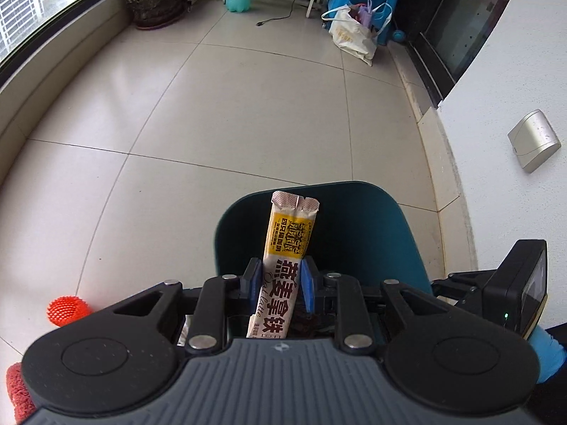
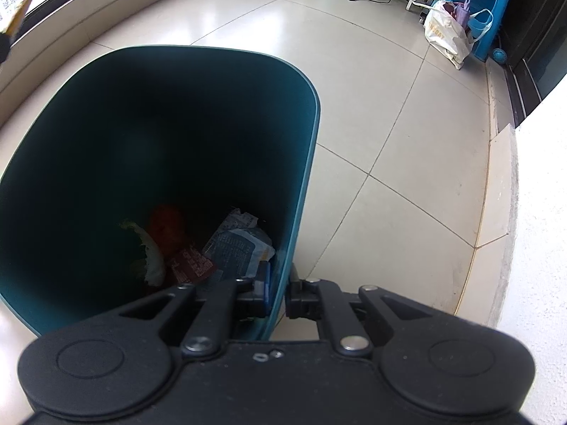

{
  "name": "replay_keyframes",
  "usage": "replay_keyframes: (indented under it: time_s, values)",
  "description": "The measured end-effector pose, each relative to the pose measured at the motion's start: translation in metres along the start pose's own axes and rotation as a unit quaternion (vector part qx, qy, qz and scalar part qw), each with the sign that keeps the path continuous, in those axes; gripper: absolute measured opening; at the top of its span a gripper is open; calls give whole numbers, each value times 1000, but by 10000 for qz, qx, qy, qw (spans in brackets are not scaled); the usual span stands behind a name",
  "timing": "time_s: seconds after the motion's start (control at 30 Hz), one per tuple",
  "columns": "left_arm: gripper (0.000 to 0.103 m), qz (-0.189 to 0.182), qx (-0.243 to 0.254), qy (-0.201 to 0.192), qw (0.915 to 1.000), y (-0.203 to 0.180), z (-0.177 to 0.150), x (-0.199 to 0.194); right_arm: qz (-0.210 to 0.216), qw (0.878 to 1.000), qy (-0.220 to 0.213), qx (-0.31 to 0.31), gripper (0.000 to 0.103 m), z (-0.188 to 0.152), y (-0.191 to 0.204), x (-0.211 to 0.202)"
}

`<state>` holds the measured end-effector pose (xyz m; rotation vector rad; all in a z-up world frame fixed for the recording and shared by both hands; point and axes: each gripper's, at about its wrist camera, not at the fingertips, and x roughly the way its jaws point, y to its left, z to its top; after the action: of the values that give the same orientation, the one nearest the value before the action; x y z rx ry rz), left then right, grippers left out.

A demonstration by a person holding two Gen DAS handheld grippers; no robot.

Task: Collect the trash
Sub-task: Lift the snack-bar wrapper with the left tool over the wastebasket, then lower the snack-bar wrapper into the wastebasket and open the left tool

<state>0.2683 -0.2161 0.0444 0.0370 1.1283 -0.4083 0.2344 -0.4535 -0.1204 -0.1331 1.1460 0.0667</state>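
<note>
**Sachet Gripped Above the Bin**

While the dark teal bin [image 2: 177, 124] is sitting on the tiled floor [image 1: 230, 106], the right gripper [image 2: 278, 292] is clamping its rim wall. The left gripper [image 1: 278, 279] is pinching the oat latte sachet [image 1: 283, 262] narrowly at mid-length, its long axis running forward between the pads, sealed end pointing away over the bin.

Beige tiled floor [image 1: 230, 106], window [image 1: 35, 0], white wall [image 1: 514, 71].

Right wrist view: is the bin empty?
No. Wrappers and other scraps lie at the bottom of the teal trash bin, whose wall the right tool clamps.
</note>
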Motion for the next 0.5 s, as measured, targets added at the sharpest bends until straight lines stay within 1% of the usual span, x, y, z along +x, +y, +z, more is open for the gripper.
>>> replay_keyframes:
  time_s: [0.13, 0.17, 0.33, 0.4, 0.5]
  values:
    - [22, -43, -140, 210, 9997, -15, -1, 45, 32, 10000, -18, 7, 7, -1, -1, -1]
    - [23, -5, -158, 305, 9994, -16, -3, 61, 43, 10000, -22, 11, 7, -1, -1, -1]
    - [23, 122, -212, 736, 9970, -18, -14, 116, 26, 10000, -45, -28, 7, -2, -1, -1]
    - [23, 174, -171, 886, 9958, -18, -19, 133, 20, 10000, -49, -43, 7, -3, 0, -1]
    - [23, 315, -7, 978, 9947, -19, -29, 145, 22, 10000, -52, -45, 7, -3, 0, -1]
